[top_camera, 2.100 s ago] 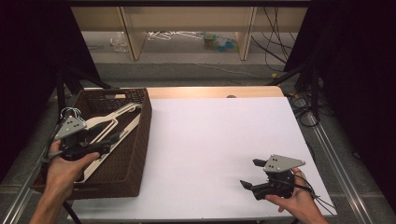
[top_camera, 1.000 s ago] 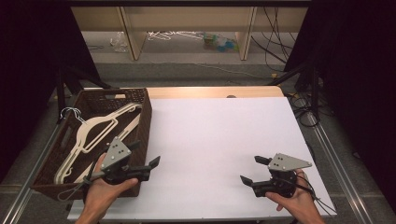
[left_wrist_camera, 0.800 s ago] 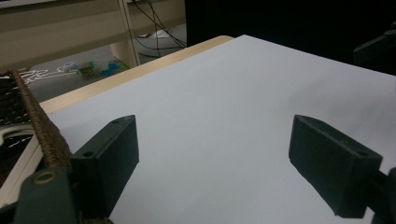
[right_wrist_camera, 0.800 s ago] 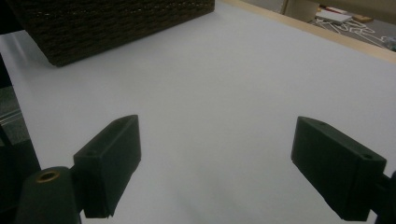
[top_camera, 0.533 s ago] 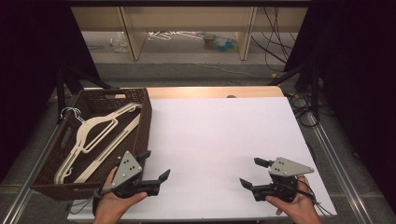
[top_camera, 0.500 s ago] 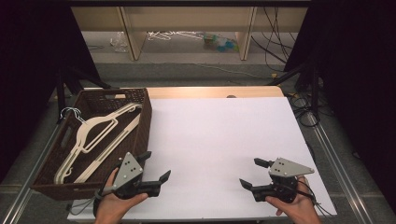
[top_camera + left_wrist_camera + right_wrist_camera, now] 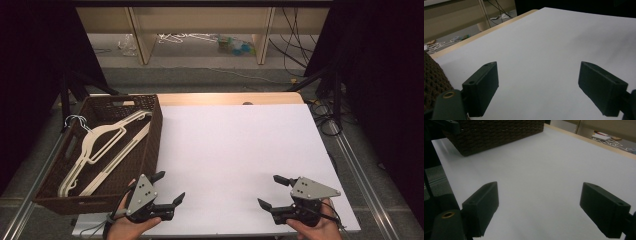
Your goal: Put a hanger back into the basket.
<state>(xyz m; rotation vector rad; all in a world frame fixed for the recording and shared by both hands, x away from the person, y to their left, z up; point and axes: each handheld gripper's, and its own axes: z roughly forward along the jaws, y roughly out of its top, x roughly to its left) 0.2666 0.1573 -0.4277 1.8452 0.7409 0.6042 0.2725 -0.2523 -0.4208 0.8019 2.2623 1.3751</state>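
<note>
Both tools are held low at the near edge of the white surface point(image 7: 240, 150). The left tool point(image 7: 167, 192) is seen just right of the basket's point(image 7: 150, 145) near right corner, jaws spread wide, nothing between them. The right tool point(image 7: 272, 192) is parked at the near right, well apart from the basket, and it too is released and empty; in the right gripper view its jaws frame bare white sheet, with the basket's woven wall point(image 7: 499, 132) seen far off.

The hangers point(image 7: 102, 150) are found lying in the basket, pale and overlapped, their long arms crossing, one wire hook point(image 7: 75, 122) resting near the far left wall. No tool is touching them.

The judgement: nothing is in hand, so any reach has to be made over the basket's tall rim. Trouble is likely there. If the left tool is swung in low, the wicker wall could be clipped and the basket shoved along the sheet. If one hanger is pinched where it crosses another, both may be lifted together, or the hook may be snagged in the weave and the basket tipped. A thin pale arm could also be let slip from wide, flat jaws if it is gripped off-centre.
</note>
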